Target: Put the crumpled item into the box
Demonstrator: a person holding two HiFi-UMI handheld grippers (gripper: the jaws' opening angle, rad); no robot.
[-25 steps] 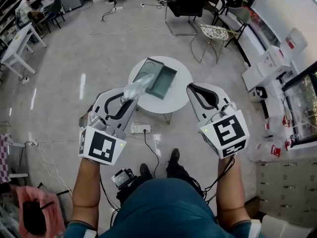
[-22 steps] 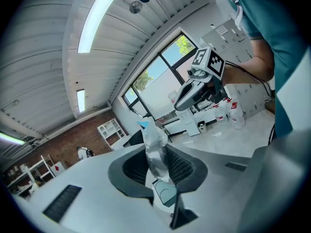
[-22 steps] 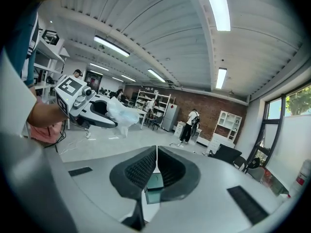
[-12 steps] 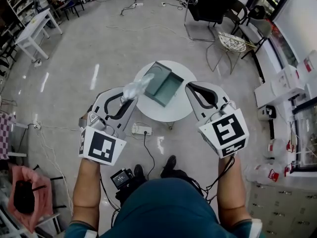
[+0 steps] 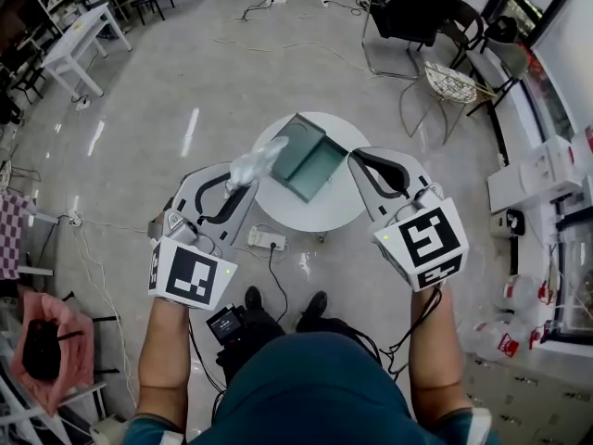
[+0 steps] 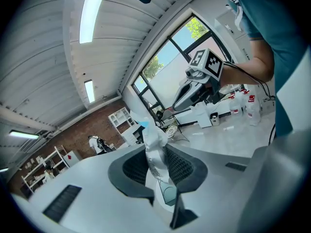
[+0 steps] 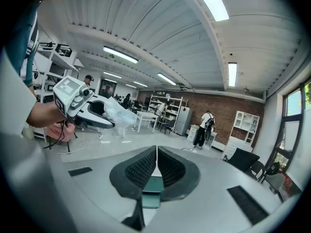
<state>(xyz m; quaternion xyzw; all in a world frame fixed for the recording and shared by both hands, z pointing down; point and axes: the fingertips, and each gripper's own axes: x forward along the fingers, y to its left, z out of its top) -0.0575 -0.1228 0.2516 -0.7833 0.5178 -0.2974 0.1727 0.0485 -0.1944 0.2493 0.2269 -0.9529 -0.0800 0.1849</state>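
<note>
In the head view my left gripper (image 5: 246, 176) is shut on a crumpled white plastic item (image 5: 256, 162), held over the left rim of a small round white table (image 5: 315, 213). An open grey-green box (image 5: 311, 158) lies on that table, just right of the item. My right gripper (image 5: 356, 162) hangs at the table's right edge, shut and empty. The left gripper view shows the crumpled item (image 6: 154, 147) pinched upright between the ribbed pads of the left gripper (image 6: 158, 155). In the right gripper view the right gripper (image 7: 156, 163) has its pads together, and the crumpled item (image 7: 119, 115) shows at the left.
A power strip (image 5: 265, 241) with its cable lies on the floor under the table's near side. A black device (image 5: 227, 324) sits by the person's feet. Chairs (image 5: 422, 17) stand beyond, a white table (image 5: 85, 35) at far left, a pink bag (image 5: 57, 358) at lower left.
Both grippers keep the same pose and the left grip is unchanged. The room has slid slightly in the head view and the person's feet have shifted.
</note>
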